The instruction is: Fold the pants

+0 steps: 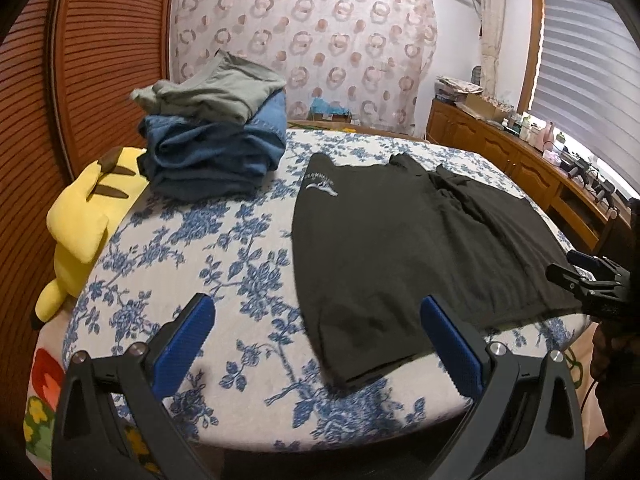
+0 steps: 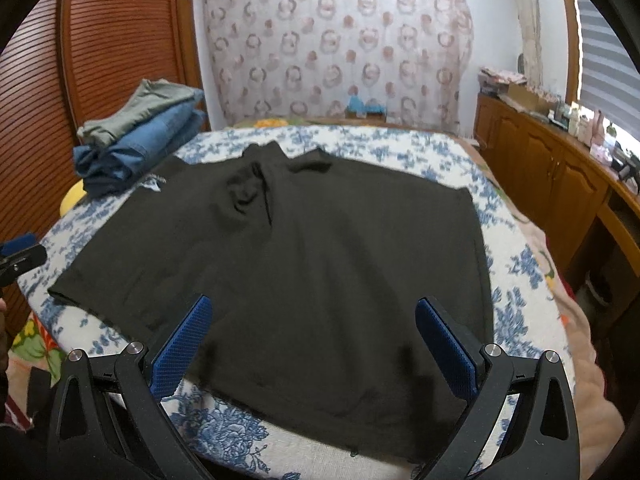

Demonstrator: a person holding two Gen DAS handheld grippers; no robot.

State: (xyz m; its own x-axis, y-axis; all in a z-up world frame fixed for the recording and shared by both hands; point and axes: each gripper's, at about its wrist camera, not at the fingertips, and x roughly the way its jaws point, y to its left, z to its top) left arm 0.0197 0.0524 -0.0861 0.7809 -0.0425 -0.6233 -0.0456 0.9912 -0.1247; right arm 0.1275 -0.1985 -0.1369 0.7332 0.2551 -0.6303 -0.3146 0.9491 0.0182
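Both grippers were hovering at the near edge of the blue-and-white floral bedspread (image 1: 224, 240), fingers spread wide, nothing pinched: left gripper (image 1: 316, 344), right gripper (image 2: 314, 344). The black fabric pants (image 2: 288, 264) lay spread flat across the middle of the bed, hem at the near edge, looks like 0 folds made on them. At the far left corner sat a stack of folded denim and grey-green garments (image 1: 216, 132), so I'd guess those were done already.
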